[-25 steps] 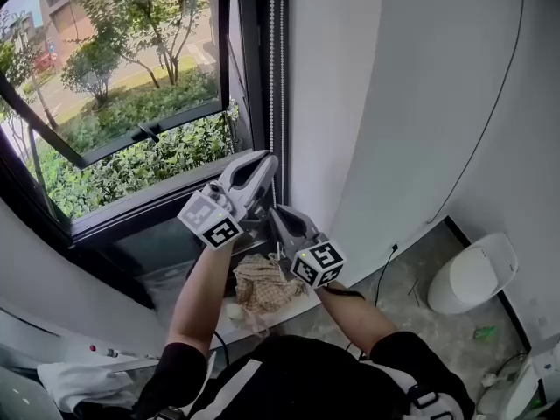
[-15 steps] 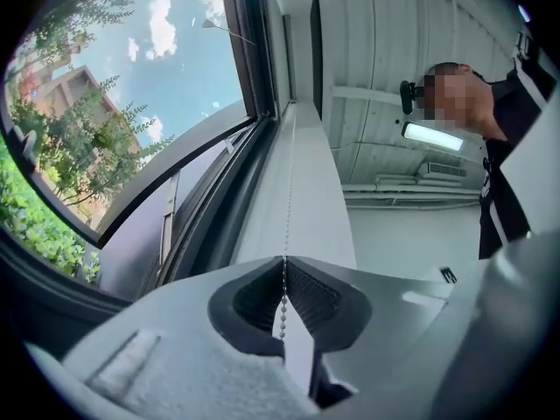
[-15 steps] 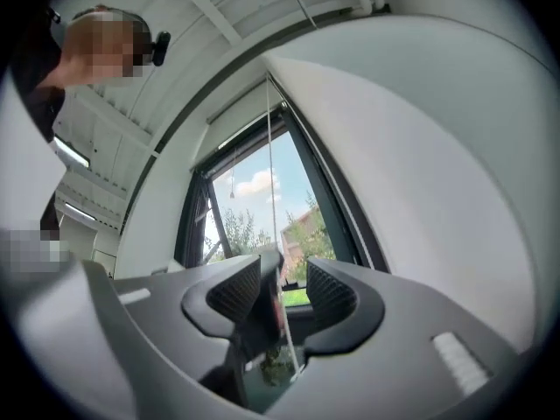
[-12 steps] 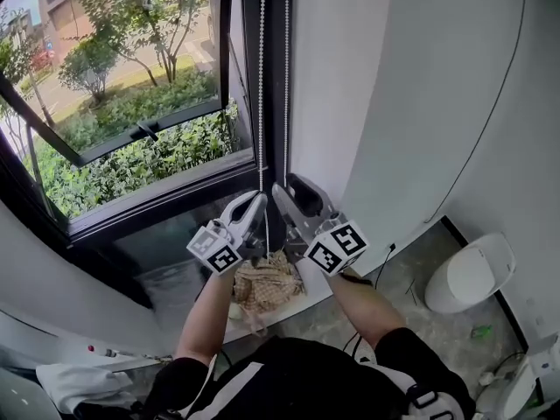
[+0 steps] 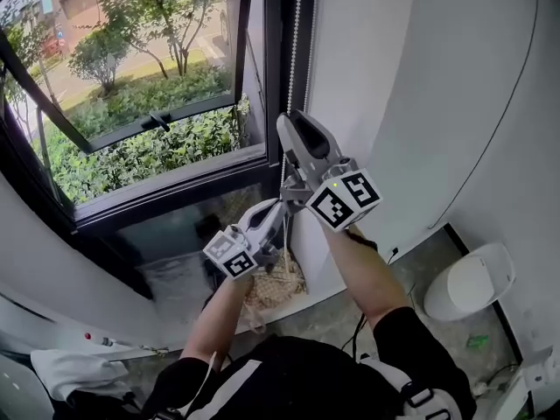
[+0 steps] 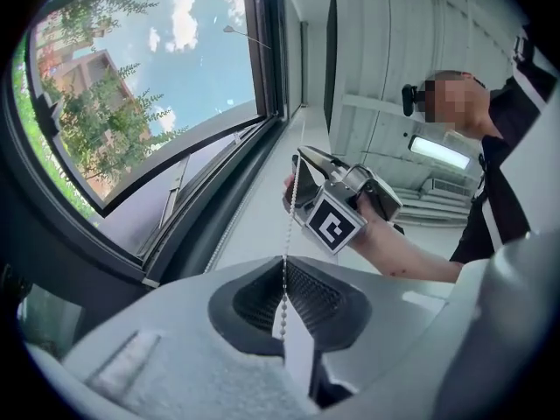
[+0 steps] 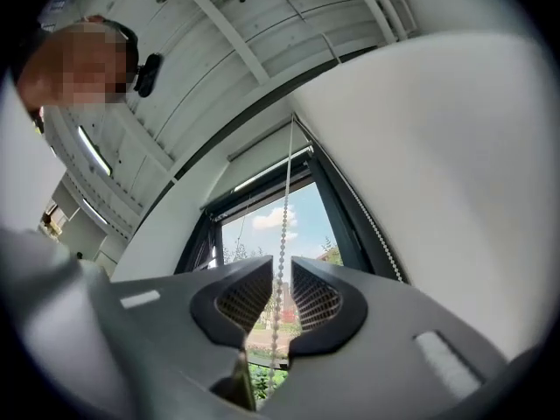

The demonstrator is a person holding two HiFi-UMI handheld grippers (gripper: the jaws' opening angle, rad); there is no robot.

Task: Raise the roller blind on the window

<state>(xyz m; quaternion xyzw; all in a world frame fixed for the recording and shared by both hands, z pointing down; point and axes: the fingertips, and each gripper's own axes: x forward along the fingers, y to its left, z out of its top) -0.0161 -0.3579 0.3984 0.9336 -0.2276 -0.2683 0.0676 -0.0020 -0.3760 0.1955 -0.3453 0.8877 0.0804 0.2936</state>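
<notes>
Bead chain (image 5: 296,42) hangs along the right edge of the window (image 5: 131,103). Your left gripper (image 5: 278,208), the lower one, is clamped on the chain. Your right gripper (image 5: 293,128), higher up, has its jaws partly apart and just closing, with the chain running between them, not yet pinched

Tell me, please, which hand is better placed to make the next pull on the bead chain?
Probably the right. The right tongs are higher up, and the bead chain runs between them as they have just been closing, not yet pinching it. The left tongs are shut on the chain lower down.
</notes>
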